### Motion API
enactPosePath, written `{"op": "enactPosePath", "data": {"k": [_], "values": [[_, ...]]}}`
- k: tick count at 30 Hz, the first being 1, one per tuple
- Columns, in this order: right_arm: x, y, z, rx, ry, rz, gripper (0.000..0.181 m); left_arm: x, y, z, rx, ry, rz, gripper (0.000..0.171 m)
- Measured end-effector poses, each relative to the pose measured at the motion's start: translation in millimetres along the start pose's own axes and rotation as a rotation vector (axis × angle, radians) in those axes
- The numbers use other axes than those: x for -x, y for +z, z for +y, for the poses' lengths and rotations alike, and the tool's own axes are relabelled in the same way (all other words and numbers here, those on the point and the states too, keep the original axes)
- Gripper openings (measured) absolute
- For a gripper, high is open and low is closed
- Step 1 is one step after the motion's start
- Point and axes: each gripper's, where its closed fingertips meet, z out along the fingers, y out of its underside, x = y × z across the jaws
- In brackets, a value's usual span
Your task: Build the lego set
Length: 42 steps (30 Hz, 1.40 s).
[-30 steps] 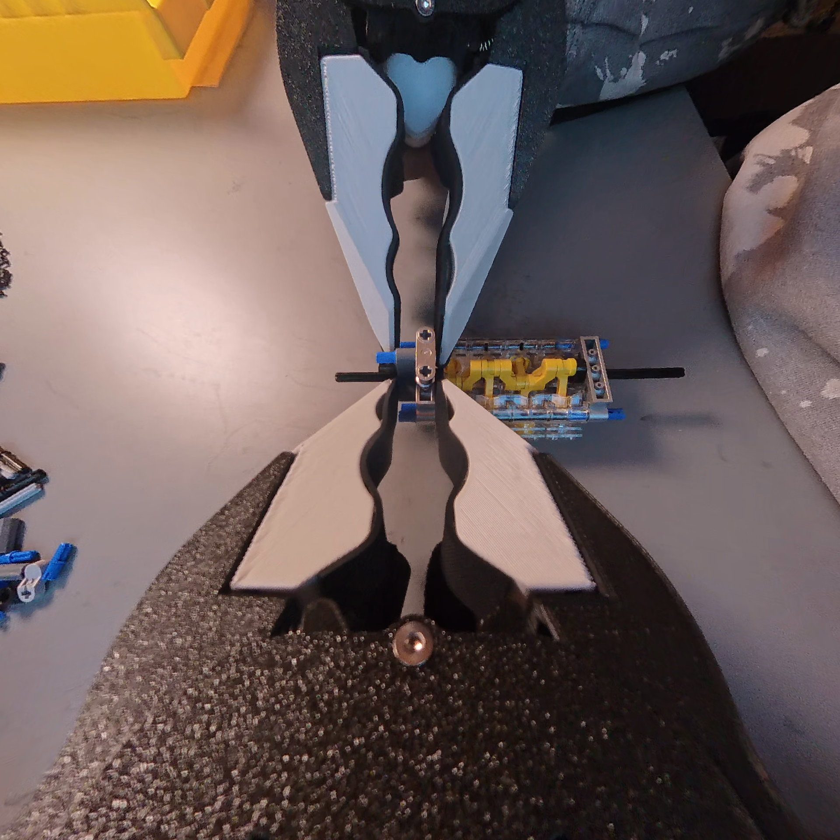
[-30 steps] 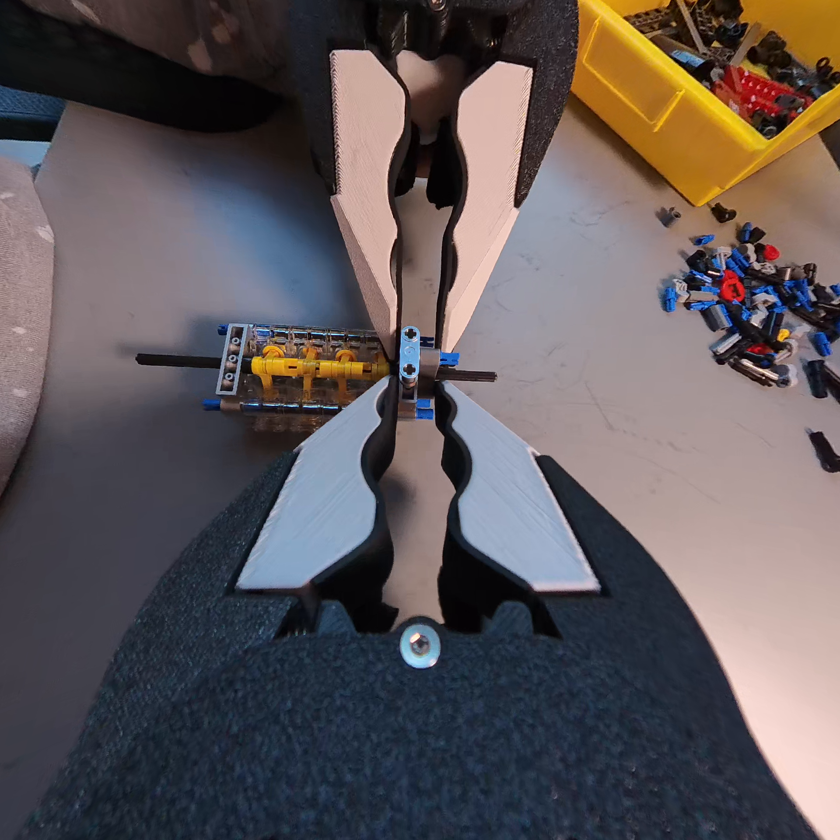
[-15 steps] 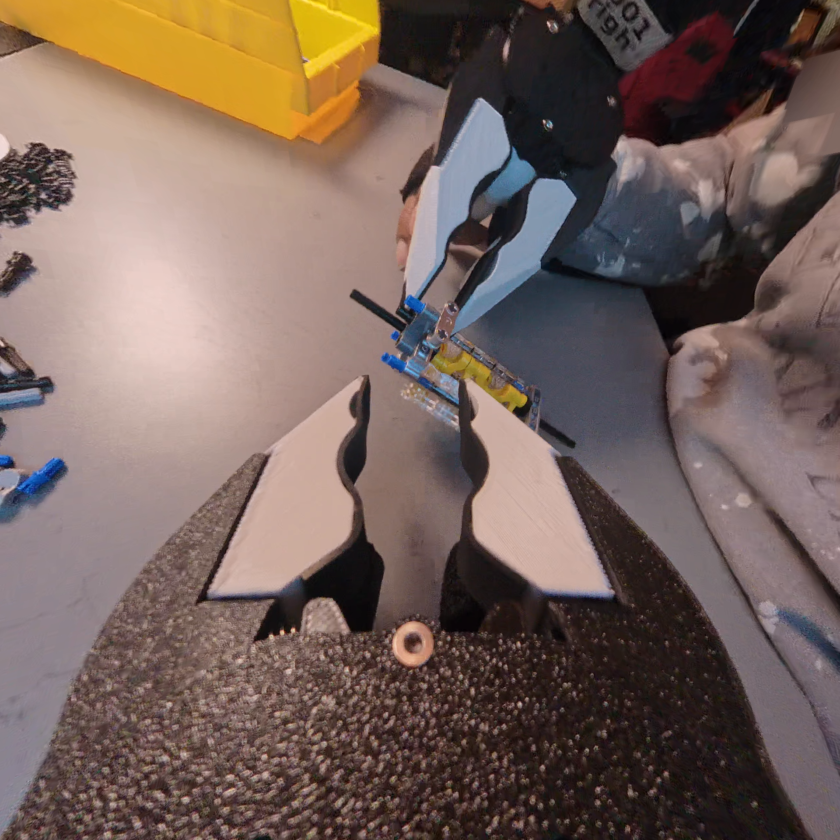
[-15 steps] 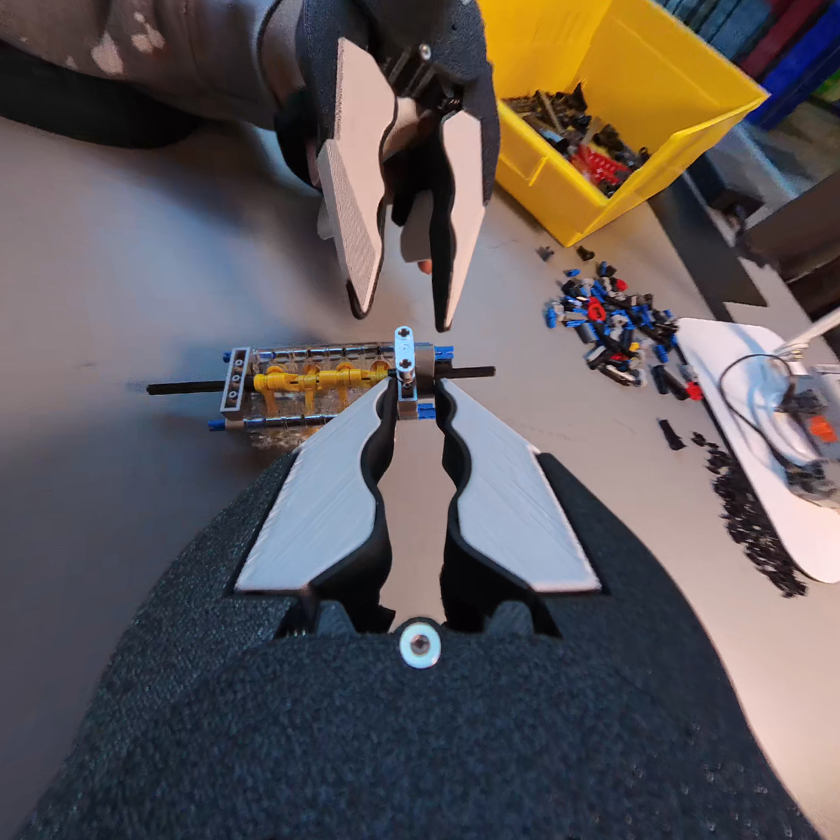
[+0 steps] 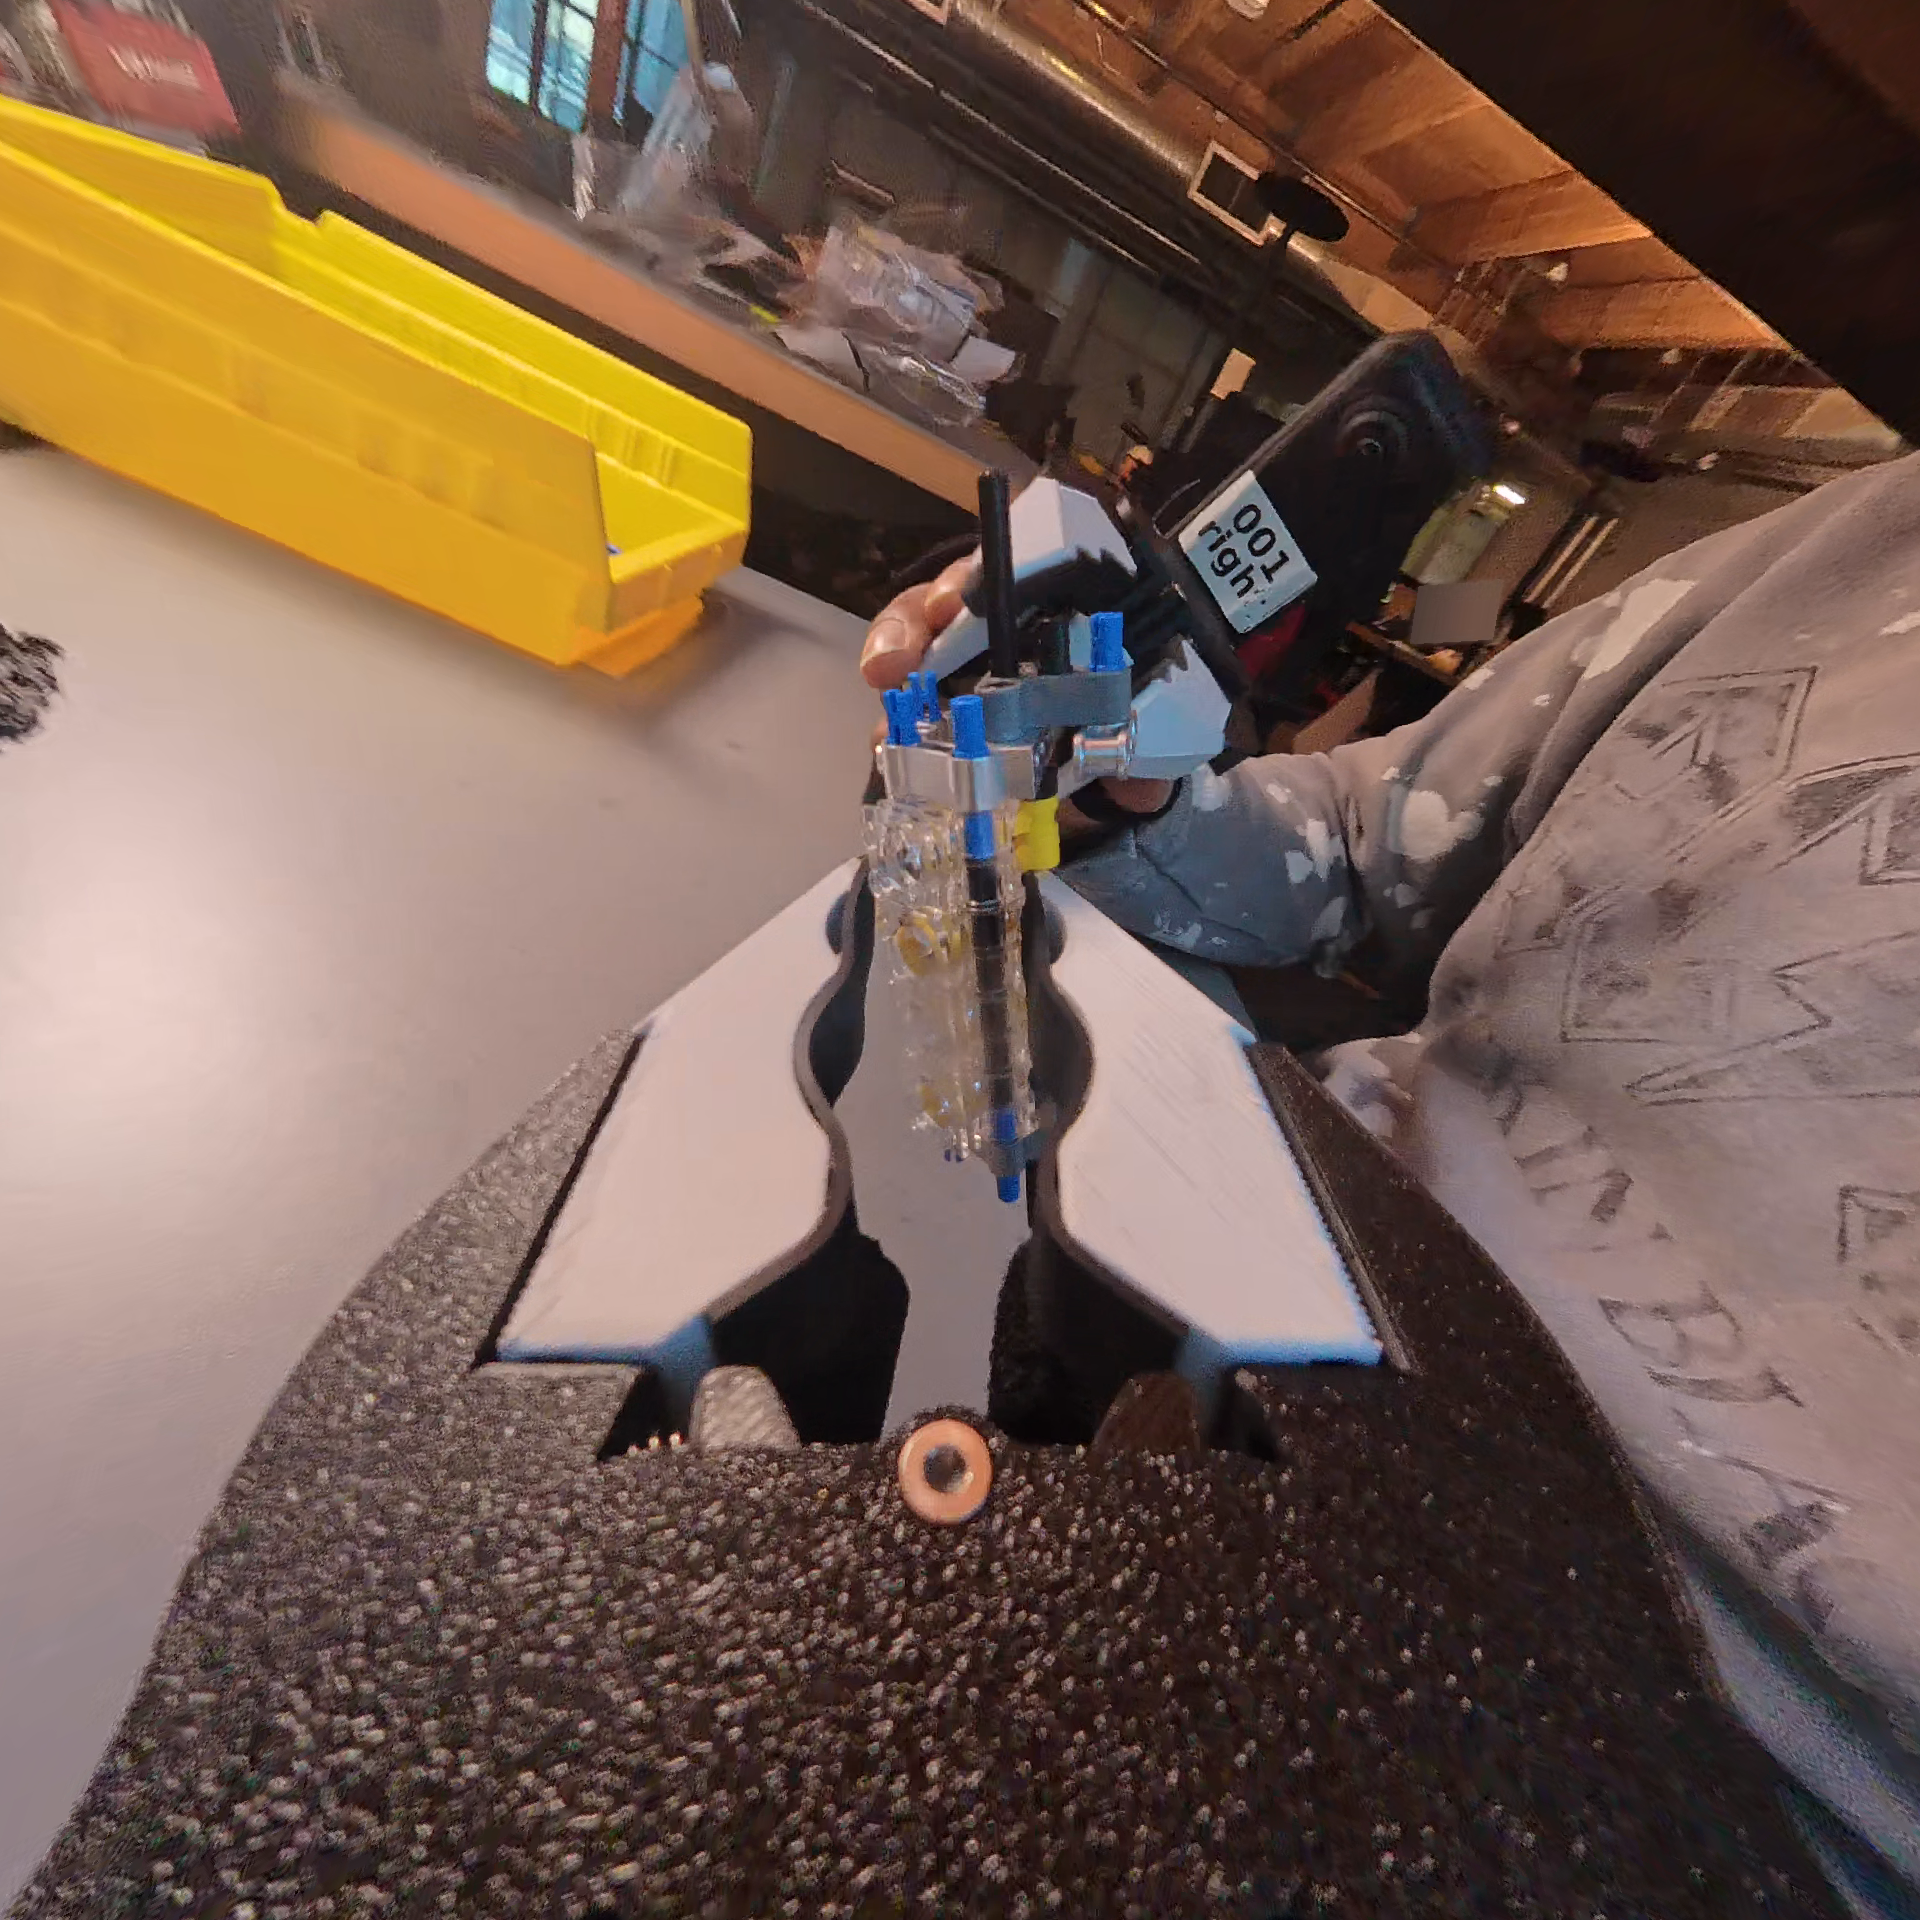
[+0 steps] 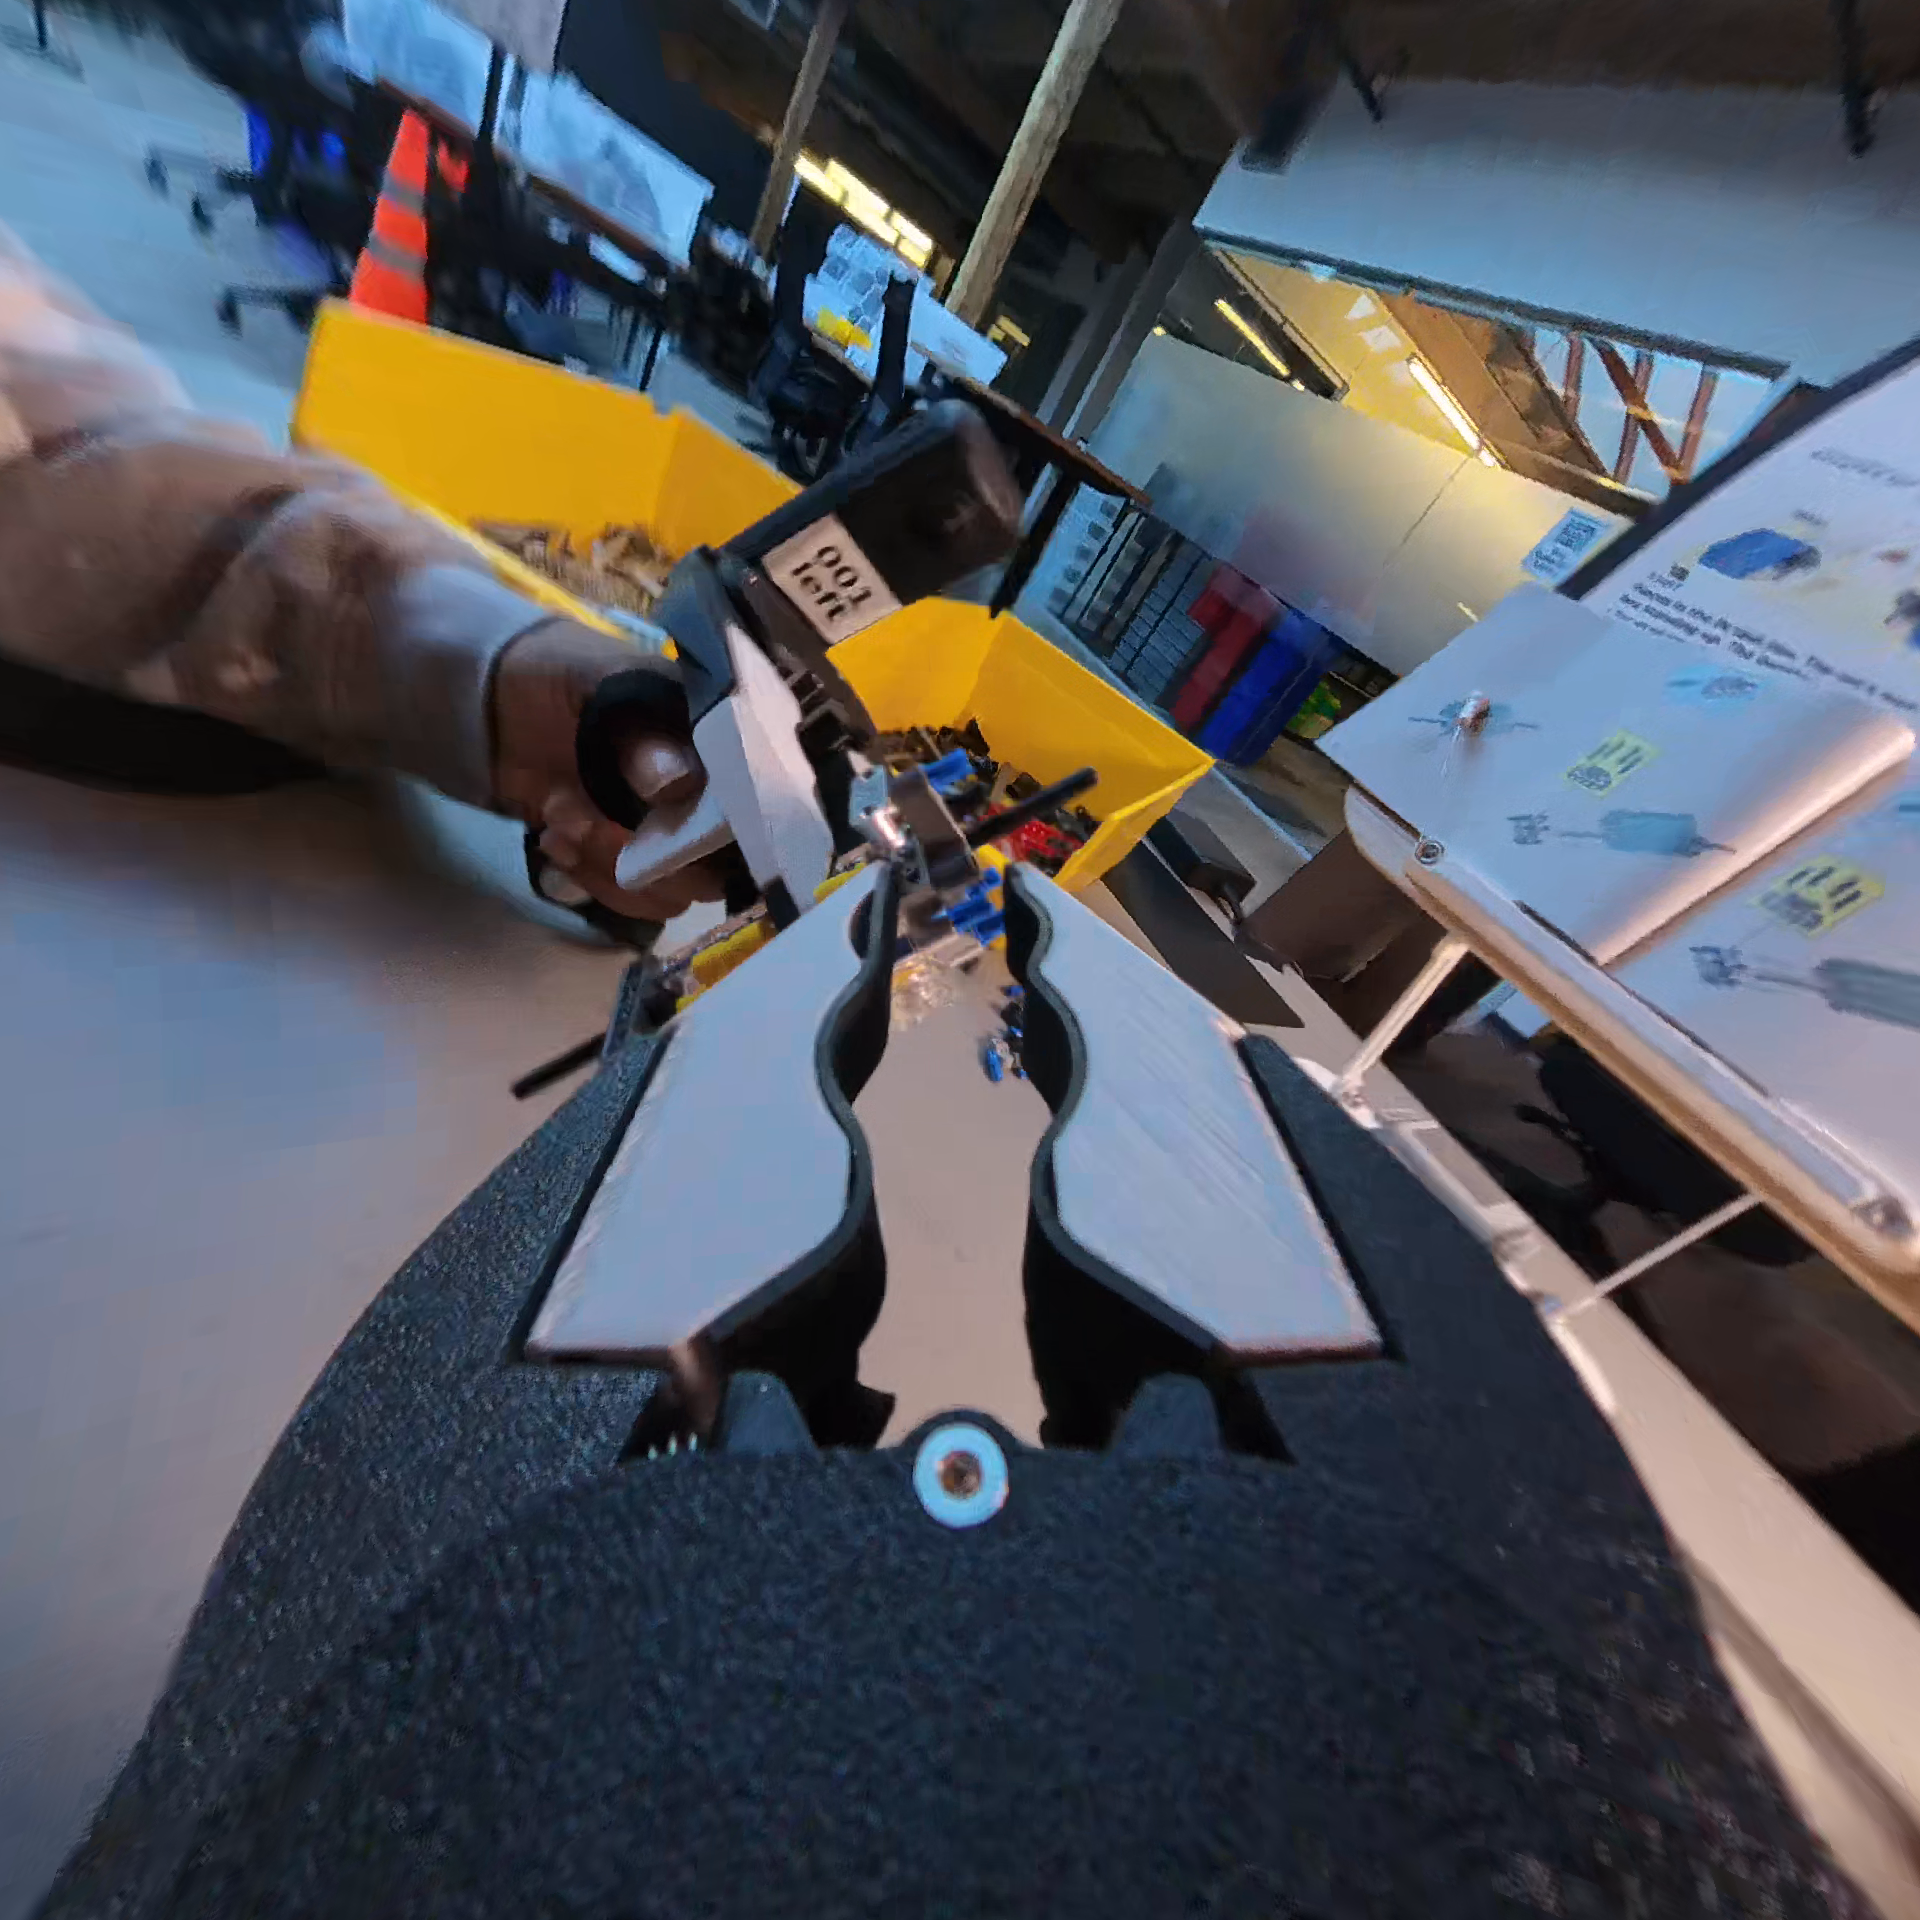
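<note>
A small brick assembly (image 5: 966,987) with clear beams, yellow parts, blue pins and a black axle (image 5: 995,561) stands up off the grey table (image 5: 312,935). It lies lengthwise between the fingers of my left gripper (image 5: 945,894), which is shut on its clear body. My right gripper (image 5: 1101,727) reaches in from behind and is shut on the grey end piece at the top of the assembly. In the blurred right wrist view the assembly's end (image 6: 914,831) sits at the tips of my right gripper (image 6: 948,894), with my left gripper (image 6: 790,862) just beyond it on the left.
A long yellow bin (image 5: 364,416) stands at the back left of the table. Another yellow bin (image 6: 1039,707) holds loose parts. A white board with picture sheets (image 6: 1621,810) stands on the right. A person's grey sleeve (image 5: 1558,935) fills the right side. Black loose bits (image 5: 21,675) lie far left. My left and right fingertips are right by each other.
My left gripper let go of the end piece, opened, then closed around the assembly's body. My right gripper kept its hold, and the assembly was lifted and turned upright off the table.
</note>
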Motion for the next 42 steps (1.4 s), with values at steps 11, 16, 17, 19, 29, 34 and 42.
{"op": "enactPosePath", "data": {"k": [11,16,17,19,29,34,42], "values": [[33,7,11,0.021,0.634,-0.381,0.034,-14,1,-30,-0.203,0.07,-0.015,0.026],[27,4,11,0.005,0.774,-0.415,0.025,-9,-3,-30,-0.202,-0.002,-0.007,0.026],[25,3,13,0.009,0.794,-0.414,0.025,-7,-6,-32,-0.213,-0.015,-0.012,0.026],[20,2,17,0.019,0.815,-0.399,0.025,1,-14,-36,-0.242,-0.047,-0.026,0.026],[12,4,37,0.109,0.882,-0.341,0.025,20,-12,-22,-0.163,-0.092,-0.121,0.052],[17,9,46,0.166,0.874,-0.325,0.025,24,1,-18,-0.147,-0.136,-0.156,0.046],[19,6,35,0.106,0.965,-0.4,0.025,18,-4,-17,-0.144,-0.156,-0.087,0.025]]}}
